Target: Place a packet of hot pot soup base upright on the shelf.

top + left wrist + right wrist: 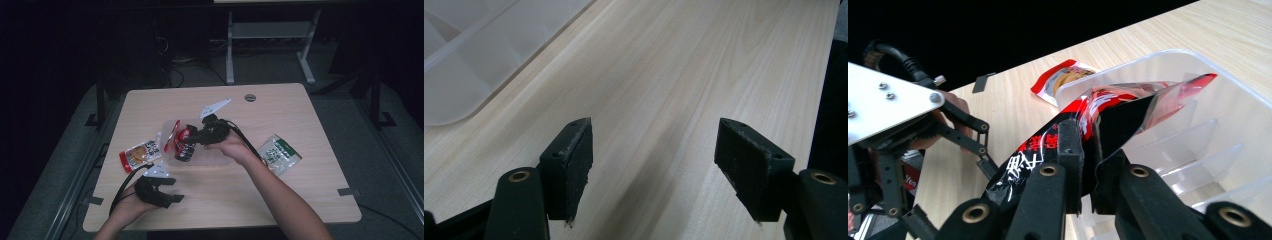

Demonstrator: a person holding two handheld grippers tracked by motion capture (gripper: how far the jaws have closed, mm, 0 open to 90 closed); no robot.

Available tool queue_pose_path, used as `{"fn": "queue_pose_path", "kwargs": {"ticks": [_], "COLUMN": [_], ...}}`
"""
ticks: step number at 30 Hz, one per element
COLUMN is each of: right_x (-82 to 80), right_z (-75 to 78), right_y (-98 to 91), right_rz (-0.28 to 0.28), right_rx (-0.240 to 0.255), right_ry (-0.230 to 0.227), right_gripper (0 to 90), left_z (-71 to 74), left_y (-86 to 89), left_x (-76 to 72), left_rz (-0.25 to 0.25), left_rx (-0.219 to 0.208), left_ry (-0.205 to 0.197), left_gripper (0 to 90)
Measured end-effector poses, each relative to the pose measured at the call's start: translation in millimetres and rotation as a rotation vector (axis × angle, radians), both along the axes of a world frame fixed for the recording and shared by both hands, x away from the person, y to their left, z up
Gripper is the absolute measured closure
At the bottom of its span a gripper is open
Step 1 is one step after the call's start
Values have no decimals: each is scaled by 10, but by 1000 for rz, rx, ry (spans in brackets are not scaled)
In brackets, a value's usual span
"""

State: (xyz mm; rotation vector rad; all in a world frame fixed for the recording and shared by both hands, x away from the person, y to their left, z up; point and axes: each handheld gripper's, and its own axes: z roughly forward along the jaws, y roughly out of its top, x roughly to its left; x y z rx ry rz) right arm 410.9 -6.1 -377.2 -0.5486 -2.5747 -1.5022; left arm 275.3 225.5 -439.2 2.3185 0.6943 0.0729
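A red and black snack packet [183,142] hangs partly inside a clear plastic container [216,157] at the middle of the table. My right gripper [194,137] is shut on that packet; in the right gripper view the pads [1070,145] pinch the packet [1113,120] over the container's rim [1193,65]. Near the front left edge my left gripper [168,197] stands open. In the left gripper view its fingers [574,160] are wide apart over the bare wooden table [684,75], with nothing between them.
An orange and red packet [139,154] lies left of the container, and a green and white packet [279,153] lies to its right. A cable hole [250,97] is at the table's far edge. The container's corner [469,55] sits ahead of my left gripper.
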Motion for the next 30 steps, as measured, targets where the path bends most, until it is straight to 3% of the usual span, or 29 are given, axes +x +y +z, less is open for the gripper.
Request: {"fn": "queue_pose_path", "kwargs": {"ticks": [14, 23, 30], "right_x": [33, 12, -70], "right_z": [32, 82, 129], "right_y": [119, 45, -93], "right_rz": [-24, -27, -52], "right_rx": [5, 12, -12], "right_ry": [-22, -26, -42], "right_gripper": [623, 585, 530], "left_z": [2, -3, -3], "left_y": [10, 3, 2], "left_x": [1, 5, 9], "left_rz": [-1, 0, 0], "left_rx": [3, -1, -3], "left_ry": [2, 2, 1], "left_gripper": [316, 316, 316]}}
